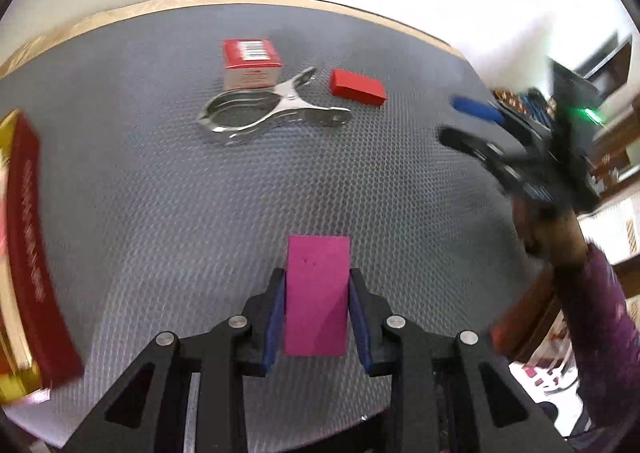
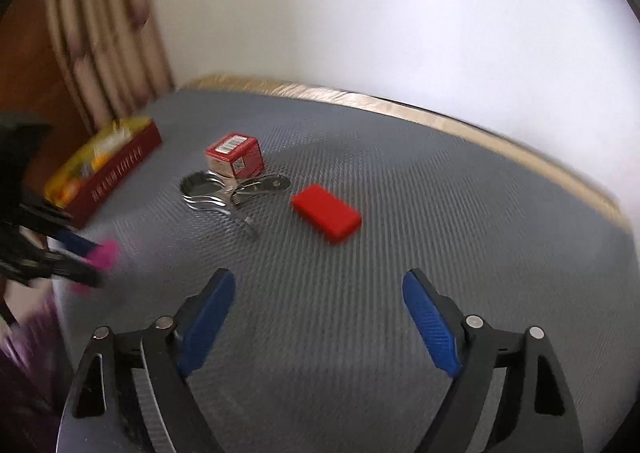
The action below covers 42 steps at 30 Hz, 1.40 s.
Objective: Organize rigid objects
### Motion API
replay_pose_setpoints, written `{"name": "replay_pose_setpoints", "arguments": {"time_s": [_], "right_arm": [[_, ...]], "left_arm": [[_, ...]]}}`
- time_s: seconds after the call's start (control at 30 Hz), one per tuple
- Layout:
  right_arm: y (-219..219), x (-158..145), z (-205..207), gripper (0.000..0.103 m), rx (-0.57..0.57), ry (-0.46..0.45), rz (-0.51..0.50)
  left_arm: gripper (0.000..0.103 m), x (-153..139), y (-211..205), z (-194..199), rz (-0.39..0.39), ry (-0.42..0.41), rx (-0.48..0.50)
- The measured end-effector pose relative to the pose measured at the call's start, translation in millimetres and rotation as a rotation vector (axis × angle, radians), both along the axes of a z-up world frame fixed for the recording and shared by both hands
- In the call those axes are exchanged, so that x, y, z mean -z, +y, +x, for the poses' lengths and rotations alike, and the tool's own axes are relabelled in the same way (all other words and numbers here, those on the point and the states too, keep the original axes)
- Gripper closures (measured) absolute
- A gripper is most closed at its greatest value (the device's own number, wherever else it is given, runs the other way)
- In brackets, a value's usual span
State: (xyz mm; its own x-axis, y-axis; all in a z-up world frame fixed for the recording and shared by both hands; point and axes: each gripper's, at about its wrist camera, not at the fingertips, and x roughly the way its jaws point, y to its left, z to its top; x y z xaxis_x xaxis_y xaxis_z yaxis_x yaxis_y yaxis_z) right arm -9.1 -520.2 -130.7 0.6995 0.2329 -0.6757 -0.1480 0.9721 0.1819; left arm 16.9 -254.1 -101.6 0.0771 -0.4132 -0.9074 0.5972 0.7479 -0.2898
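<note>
My left gripper (image 1: 317, 285) is shut on a magenta block (image 1: 316, 293) and holds it over the grey mat (image 1: 160, 189); it also shows blurred at the left of the right wrist view (image 2: 96, 261). My right gripper (image 2: 318, 285) is open and empty above the mat; it shows at the right of the left wrist view (image 1: 468, 121). A red flat block (image 2: 326, 212) (image 1: 357, 88), a metal spring clamp (image 2: 228, 191) (image 1: 268, 113) and a small red and white box (image 2: 236, 155) (image 1: 251, 62) lie at the far side of the mat.
A long red and yellow box (image 1: 28, 253) (image 2: 104, 169) lies at the mat's left edge. The table's wooden edge (image 2: 400, 103) runs along the far side, against a white wall. A curtain (image 2: 100, 33) hangs at the far left.
</note>
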Motion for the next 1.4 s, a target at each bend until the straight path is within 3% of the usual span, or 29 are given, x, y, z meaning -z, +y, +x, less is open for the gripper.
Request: {"name": "replay_pose_setpoints", "arguments": {"time_s": [0.13,0.23,0.3,0.47,0.63,0.77,1.0,1.27,1.4], "right_arm": [[8.7,-4.2,50.9,0.026,-0.140,0.045,-0.128],[19.2,-1.2,80.9,0.031,-0.242,0.085,-0.212],[26.0,4.2,95.0,0.041,-0.280,0.110,-0.257],[36.9,25.7,125.9,0.047,-0.367,0.226,-0.304],[29.8,29.9,135.4,0.049,-0.336,0.306,-0.211],[34.7,27.1,117.4,0.076,-0.256,0.290,-0.203],[20.2,26.2,76.4,0.076,-0.113,0.303,-0.079],[-10.9,16.2,30.9,0.076,0.018,0.307,0.101],[-18.1,5.0,16.7,0.076,0.047,0.289,0.185]], "left_arm": [[0.073,-25.3,16.7,-5.8,-0.029,-0.022,-0.099],[0.073,-44.3,51.2,-3.9,-0.045,-0.047,-0.179],[0.073,-52.9,64.6,-5.3,-0.043,-0.064,-0.228],[0.073,-70.7,110.6,-5.2,-0.029,-0.086,-0.337],[0.073,-82.6,148.0,-8.5,-0.017,-0.105,-0.432],[0.072,-82.9,164.2,0.6,0.016,-0.152,-0.495],[0.072,-71.0,195.7,15.6,0.090,-0.187,-0.540],[0.072,-53.7,192.4,30.5,0.175,-0.226,-0.517],[0.071,-56.9,200.1,30.1,0.169,-0.258,-0.568]]}}
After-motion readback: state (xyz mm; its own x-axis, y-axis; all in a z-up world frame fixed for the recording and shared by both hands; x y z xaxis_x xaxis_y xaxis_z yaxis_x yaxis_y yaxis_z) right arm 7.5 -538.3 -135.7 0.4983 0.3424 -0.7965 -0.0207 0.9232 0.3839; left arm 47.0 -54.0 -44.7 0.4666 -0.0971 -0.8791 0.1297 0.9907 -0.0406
